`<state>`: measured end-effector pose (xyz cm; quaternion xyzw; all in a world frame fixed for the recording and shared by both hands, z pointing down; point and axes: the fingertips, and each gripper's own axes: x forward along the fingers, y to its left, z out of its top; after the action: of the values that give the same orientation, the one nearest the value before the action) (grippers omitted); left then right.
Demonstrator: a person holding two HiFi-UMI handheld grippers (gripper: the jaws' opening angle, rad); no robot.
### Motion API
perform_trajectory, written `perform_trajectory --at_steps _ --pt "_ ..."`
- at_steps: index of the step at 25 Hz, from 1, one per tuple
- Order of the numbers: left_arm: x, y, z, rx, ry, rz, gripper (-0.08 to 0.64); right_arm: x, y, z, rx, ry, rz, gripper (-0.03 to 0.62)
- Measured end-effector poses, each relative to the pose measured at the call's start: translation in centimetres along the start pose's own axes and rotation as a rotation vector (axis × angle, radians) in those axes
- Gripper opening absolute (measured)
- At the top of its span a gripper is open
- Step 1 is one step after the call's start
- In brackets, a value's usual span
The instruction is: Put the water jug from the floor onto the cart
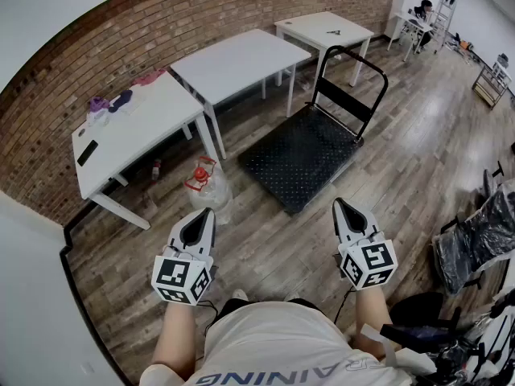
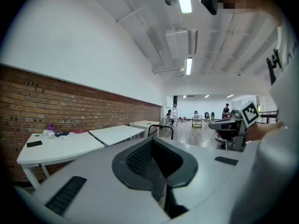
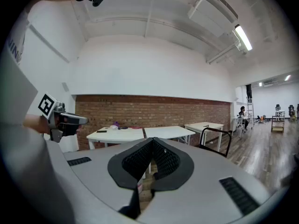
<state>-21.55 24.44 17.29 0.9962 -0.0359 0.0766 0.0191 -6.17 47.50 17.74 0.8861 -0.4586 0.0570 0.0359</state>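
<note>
The water jug (image 1: 208, 188), clear with a red cap and handle, stands on the wood floor beside a table leg. To its right lies the black flat cart (image 1: 299, 158), its upright push handle (image 1: 352, 77) on the far side. My left gripper (image 1: 206, 215) hovers just on the near side of the jug, shut and empty. My right gripper (image 1: 339, 206) floats near the cart's front corner, jaws also shut on nothing. In the left gripper view the gripper (image 2: 152, 142) looks level over the tables, with the cart handle (image 2: 161, 128) beyond. The right gripper (image 3: 152, 142) sees the handle (image 3: 215, 137) to its right.
Three white tables (image 1: 137, 127) line the brick wall (image 1: 48, 95); the nearest carries a phone and small items. A small bottle (image 1: 155, 168) stands under it. A chair covered in black plastic (image 1: 481, 240) and cables sit at the right. People and a ladder are far back.
</note>
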Motion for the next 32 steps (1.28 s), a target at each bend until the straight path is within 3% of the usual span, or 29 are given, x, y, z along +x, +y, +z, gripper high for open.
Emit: perform_trajectory --at_steps 7,13,22,32 --pt "0.7 -5.0 -0.8 -0.028 0.025 -0.004 0.002 -1.7 -3.2 -1.8 0.032 -0.001 0.031 0.005" --pt "0.1 -6.8 -1.5 -0.038 0.052 0.045 0.002 -2.3 -4.7 -4.2 0.065 0.042 0.065 0.005" --pt "1.7 -5.2 -3.0 -0.053 0.055 0.084 0.0 0.5 -4.5 -4.5 0.027 0.065 0.111 0.005" --pt "7.0 1.7 -2.6 -0.092 0.033 0.086 0.002 7.8 -3.7 -3.1 -0.022 0.097 0.117 0.005"
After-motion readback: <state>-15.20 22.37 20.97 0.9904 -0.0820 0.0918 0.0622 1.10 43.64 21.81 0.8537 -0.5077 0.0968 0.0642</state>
